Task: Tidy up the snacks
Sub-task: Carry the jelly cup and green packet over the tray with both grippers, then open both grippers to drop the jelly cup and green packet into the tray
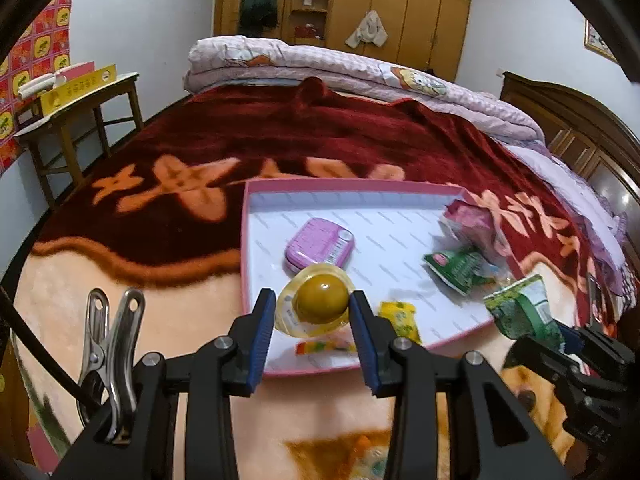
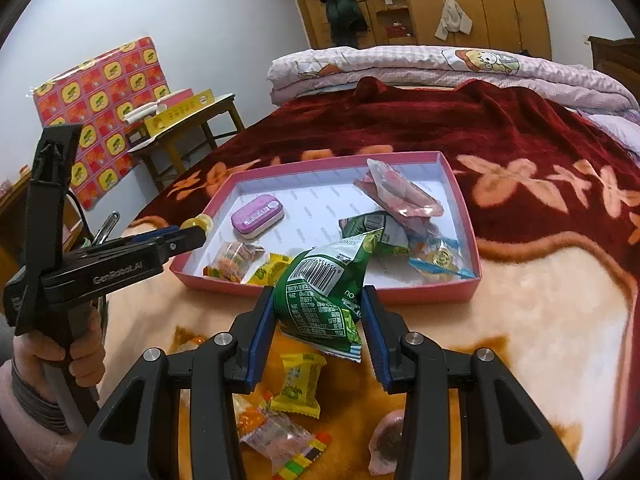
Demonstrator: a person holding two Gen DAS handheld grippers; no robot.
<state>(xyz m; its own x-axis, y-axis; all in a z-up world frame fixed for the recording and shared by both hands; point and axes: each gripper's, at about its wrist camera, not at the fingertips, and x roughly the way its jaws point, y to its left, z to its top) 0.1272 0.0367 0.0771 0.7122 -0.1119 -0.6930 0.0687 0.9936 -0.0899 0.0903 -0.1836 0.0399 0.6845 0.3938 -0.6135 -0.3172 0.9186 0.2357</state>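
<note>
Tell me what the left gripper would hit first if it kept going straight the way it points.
Probably the white floor of the pink tray, near the pink tin. The left gripper, shut on the jelly cup, points down over the tray's near edge. Depth is uncertain.

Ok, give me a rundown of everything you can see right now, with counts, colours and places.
Tray: one, pink rim, on the blanket.
Tin: one, purple, in the tray.
Snack packets: several, pink, green, yellow, blue, in the tray.
Loose candies: several, yellow and clear, on the blanket before the tray.
Blanket: one, dark red and cream.
Jelly cup: one, yellow-green, in the left hand-held gripper.
Green packet: one, in the right hand-held gripper.
</note>
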